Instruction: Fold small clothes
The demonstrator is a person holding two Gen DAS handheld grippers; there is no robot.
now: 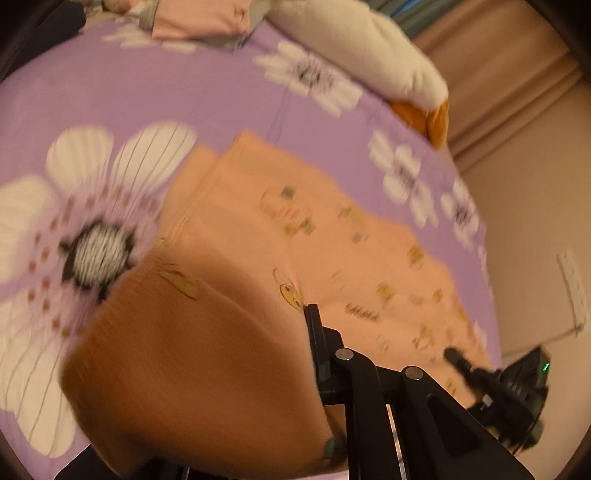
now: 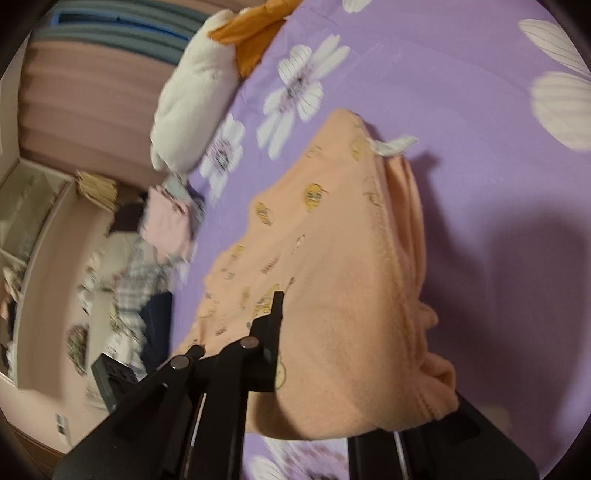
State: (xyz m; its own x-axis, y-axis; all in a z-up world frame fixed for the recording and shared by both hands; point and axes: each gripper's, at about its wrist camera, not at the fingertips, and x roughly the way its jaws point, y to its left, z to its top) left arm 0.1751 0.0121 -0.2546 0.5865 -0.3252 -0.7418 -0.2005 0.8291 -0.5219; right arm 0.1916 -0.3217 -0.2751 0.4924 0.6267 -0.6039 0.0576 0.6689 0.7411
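Note:
A peach garment point(image 1: 332, 229) printed with small yellow figures lies on the purple flowered bedsheet point(image 1: 155, 92). My left gripper point(image 1: 304, 317) is shut on its near edge. That edge is lifted and drapes over the gripper, so only one black finger point(image 1: 314, 332) shows. In the right wrist view the same garment point(image 2: 332, 240) hangs over my right gripper point(image 2: 290, 308), which is shut on the cloth. One finger point(image 2: 275, 317) shows and the other is hidden under the fabric. A white label point(image 2: 393, 144) sticks out at the far end. The right gripper point(image 1: 460, 362) also shows at the garment's right edge.
A white plush cushion with an orange part point(image 1: 369, 48) lies at the far side of the bed, also seen as the cushion point(image 2: 192, 99). Folded pink clothes point(image 1: 199, 20) sit at the far edge. More clothes point(image 2: 166, 221) are heaped off the bed's left side. A wall socket point(image 1: 572, 291) is at right.

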